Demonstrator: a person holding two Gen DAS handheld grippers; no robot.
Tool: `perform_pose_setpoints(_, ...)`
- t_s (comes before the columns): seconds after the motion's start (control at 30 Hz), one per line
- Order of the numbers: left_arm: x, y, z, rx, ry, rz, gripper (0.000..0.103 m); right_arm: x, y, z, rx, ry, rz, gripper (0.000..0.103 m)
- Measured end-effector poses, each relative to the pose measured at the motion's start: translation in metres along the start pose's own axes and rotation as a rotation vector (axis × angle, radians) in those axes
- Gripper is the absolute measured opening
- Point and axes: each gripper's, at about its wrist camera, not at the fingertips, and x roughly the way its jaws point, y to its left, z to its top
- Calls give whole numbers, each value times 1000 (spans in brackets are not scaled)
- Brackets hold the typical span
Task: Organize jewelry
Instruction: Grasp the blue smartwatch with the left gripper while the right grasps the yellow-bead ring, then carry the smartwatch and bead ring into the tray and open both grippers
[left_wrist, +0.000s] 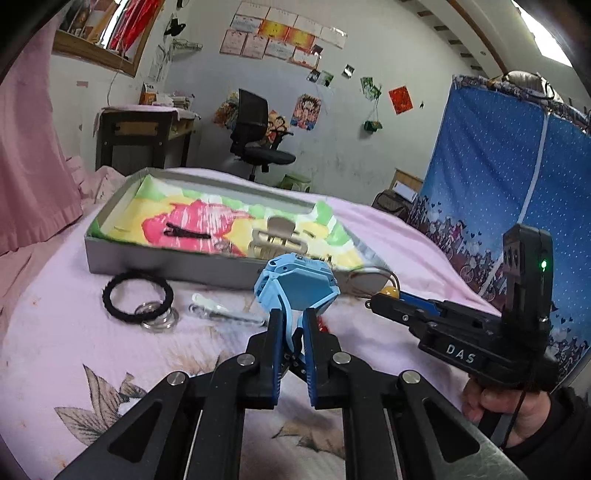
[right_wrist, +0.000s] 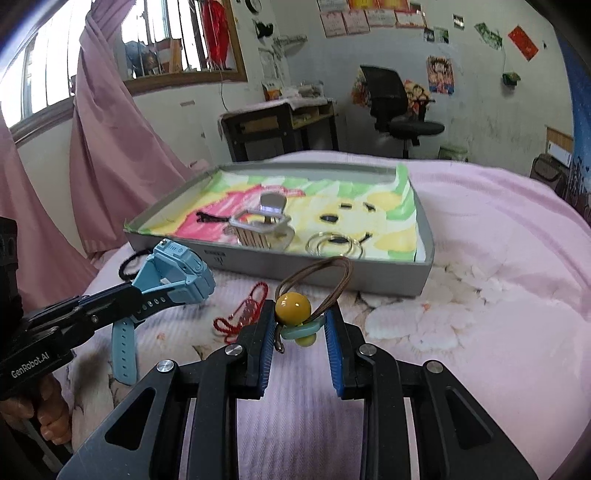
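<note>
My left gripper (left_wrist: 294, 325) is shut on the strap of a light blue watch (left_wrist: 298, 286) and holds it above the pink bedspread, in front of the grey tray (left_wrist: 162, 260). It also shows in the right wrist view (right_wrist: 138, 301) with the watch (right_wrist: 177, 273). My right gripper (right_wrist: 300, 325) is shut on a brown cord bracelet with a yellow bead (right_wrist: 293, 307), held above the bed before the tray (right_wrist: 317, 269). In the tray lie a black hair clip (left_wrist: 186, 232), a claw clip (left_wrist: 275, 240) and clear rings (right_wrist: 334, 243).
On the bed lie a black hair tie (left_wrist: 137, 297), clear rings (left_wrist: 157, 315), a white clip (left_wrist: 221, 312) and a red cord (right_wrist: 243, 310). A desk (left_wrist: 142, 134) and office chair (left_wrist: 258, 133) stand behind; a blue curtain (left_wrist: 498, 192) is at right.
</note>
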Motion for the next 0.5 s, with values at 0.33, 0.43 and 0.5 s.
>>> perform_pose_setpoints(0.33,-15,1,32,-7,-114,31,10,-20,-2,17,4,-159,-43,23)
perform_pose_setpoints(0.43,-11,7,43,-10,-114,67,10,-17,-3,26,-2,-186,-66,23)
perform_pose_setpoints(0.5,-8,10,49,-10,-114,99,10,-14,-4,34,5,-198,-75,23)
